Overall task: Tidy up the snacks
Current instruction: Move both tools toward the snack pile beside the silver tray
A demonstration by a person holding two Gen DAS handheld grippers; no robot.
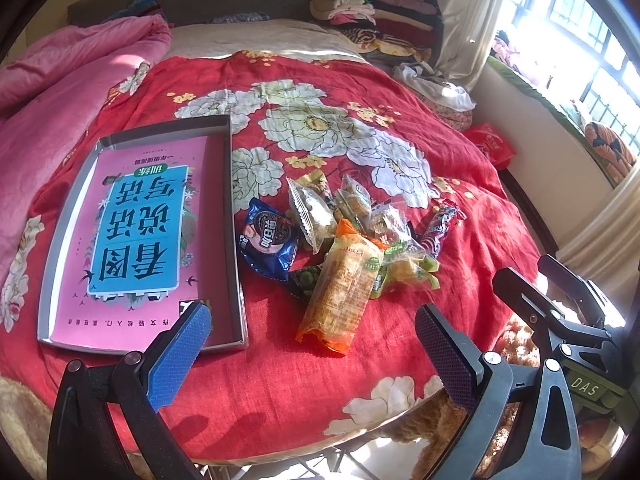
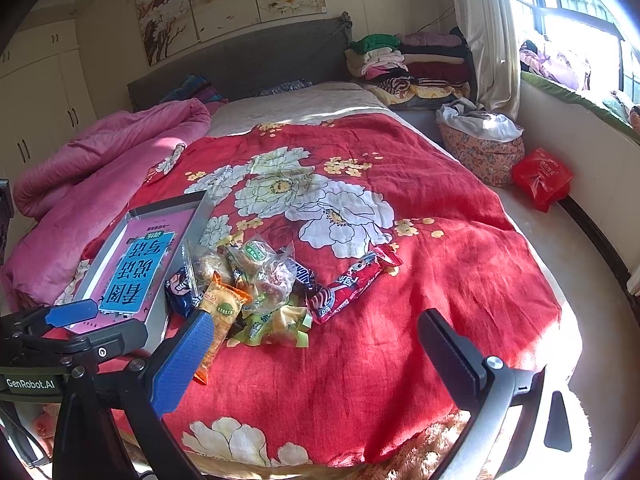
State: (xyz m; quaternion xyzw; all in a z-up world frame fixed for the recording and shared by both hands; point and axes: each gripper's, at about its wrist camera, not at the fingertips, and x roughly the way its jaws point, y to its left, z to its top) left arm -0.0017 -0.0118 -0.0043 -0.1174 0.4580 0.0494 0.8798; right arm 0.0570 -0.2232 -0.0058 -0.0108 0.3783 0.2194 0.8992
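Observation:
A pile of wrapped snacks (image 1: pixel 352 232) lies on the red flowered bedspread (image 1: pixel 320 380): an orange-ended cake pack (image 1: pixel 344 292), a blue cookie pack (image 1: pixel 269 240), clear-wrapped pastries and a red candy stick (image 2: pixel 352 284). Left of the pile sits a shallow silver tray (image 1: pixel 236 248) with a pink and blue book (image 1: pixel 136 236) inside it. My left gripper (image 1: pixel 316 360) hovers open, low in front of the pile, nothing between its fingers. My right gripper (image 2: pixel 316 356) is open too, just before the pile (image 2: pixel 256 280), empty. The other gripper shows at each view's edge.
A rumpled pink quilt (image 1: pixel 60 120) lies left of the tray. Folded clothes (image 2: pixel 412 64) are stacked by the headboard. A flowered bundle (image 2: pixel 480 148) and a red bag (image 2: pixel 540 176) sit on the floor at the right, under the window. The bed's near edge drops off below the grippers.

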